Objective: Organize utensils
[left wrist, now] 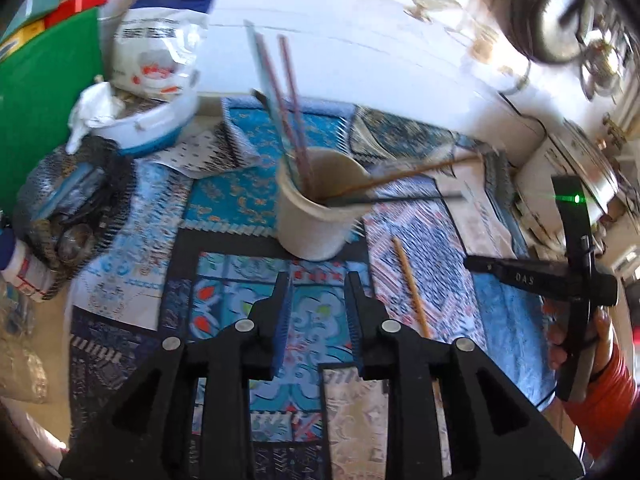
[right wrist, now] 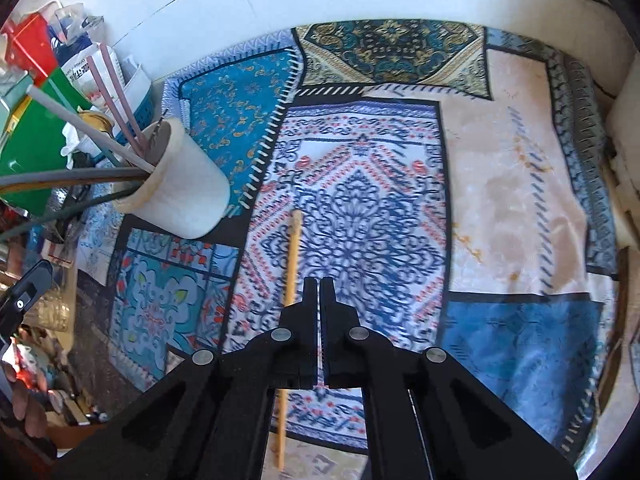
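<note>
A beige cup (left wrist: 312, 216) stands on the patterned cloth and holds several chopsticks (left wrist: 290, 96); it also shows in the right wrist view (right wrist: 188, 188). One wooden chopstick (right wrist: 291, 280) lies loose on the cloth to the cup's right; it also shows in the left wrist view (left wrist: 412, 288). My left gripper (left wrist: 319, 284) is open and empty just in front of the cup. My right gripper (right wrist: 320, 284) is shut with nothing between the fingers, hovering just right of the loose chopstick.
The patterned cloth (right wrist: 500, 184) covers the table. At the left are a green board (left wrist: 44, 104), a white bag in a tub (left wrist: 156, 64) and a mesh basket (left wrist: 72, 200). A dark pot (left wrist: 556, 20) and white boxes (left wrist: 560, 184) stand at the right.
</note>
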`<state>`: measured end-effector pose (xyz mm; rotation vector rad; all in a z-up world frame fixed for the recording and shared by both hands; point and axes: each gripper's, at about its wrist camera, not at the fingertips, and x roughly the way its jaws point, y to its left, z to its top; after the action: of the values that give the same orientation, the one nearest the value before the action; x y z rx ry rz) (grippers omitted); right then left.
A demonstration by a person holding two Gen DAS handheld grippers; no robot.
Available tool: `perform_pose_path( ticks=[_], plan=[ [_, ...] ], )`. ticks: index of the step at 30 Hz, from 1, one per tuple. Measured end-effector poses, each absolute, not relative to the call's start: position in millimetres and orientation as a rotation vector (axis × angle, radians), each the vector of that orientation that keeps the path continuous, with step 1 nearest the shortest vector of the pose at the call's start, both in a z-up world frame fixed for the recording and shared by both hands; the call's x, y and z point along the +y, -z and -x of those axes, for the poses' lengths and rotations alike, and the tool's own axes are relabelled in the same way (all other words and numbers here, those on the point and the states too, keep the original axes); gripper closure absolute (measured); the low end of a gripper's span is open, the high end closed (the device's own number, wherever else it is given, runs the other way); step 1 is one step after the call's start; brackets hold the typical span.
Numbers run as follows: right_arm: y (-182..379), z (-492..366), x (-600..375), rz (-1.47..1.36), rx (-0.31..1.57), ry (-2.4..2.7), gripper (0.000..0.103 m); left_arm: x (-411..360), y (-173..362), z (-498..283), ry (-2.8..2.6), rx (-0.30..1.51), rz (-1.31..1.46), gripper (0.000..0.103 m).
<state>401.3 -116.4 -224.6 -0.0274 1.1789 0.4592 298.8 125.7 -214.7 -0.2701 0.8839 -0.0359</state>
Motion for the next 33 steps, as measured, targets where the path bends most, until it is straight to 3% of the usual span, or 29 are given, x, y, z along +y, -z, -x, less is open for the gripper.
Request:
perform_pose_path(
  ticks=[4,17,26,28,33],
  plan=[
    [217.6,-389.1,-134.5,0.073,1.149,-0.421,0.066,81.1,233.7,-314.2,0.134,0.962,0.214,0.071],
    [216.6,-364.9,-202.5,0.003,1.142,-0.326,0.066,-13.5,308.8,-398.3,0.126,1.191,0.108,0.071],
    [219.6,-357.5,-212.8,-0.028,1.137,-0.356,0.066,-22.9,315.6,-418.3,0.125,1.205,0.067,0.085],
    [218.5,-357.2,-212.5,-0.021,1.129,-0.361,0.066,-31.5,316.7,-419.1,0.182,1.217,0.029,0.097],
    [210.4,-353.5,-209.7,0.015,1.09,-0.364,0.066,-45.2,318.4,-414.8,0.263,1.239,-0.015,0.099]
  ],
)
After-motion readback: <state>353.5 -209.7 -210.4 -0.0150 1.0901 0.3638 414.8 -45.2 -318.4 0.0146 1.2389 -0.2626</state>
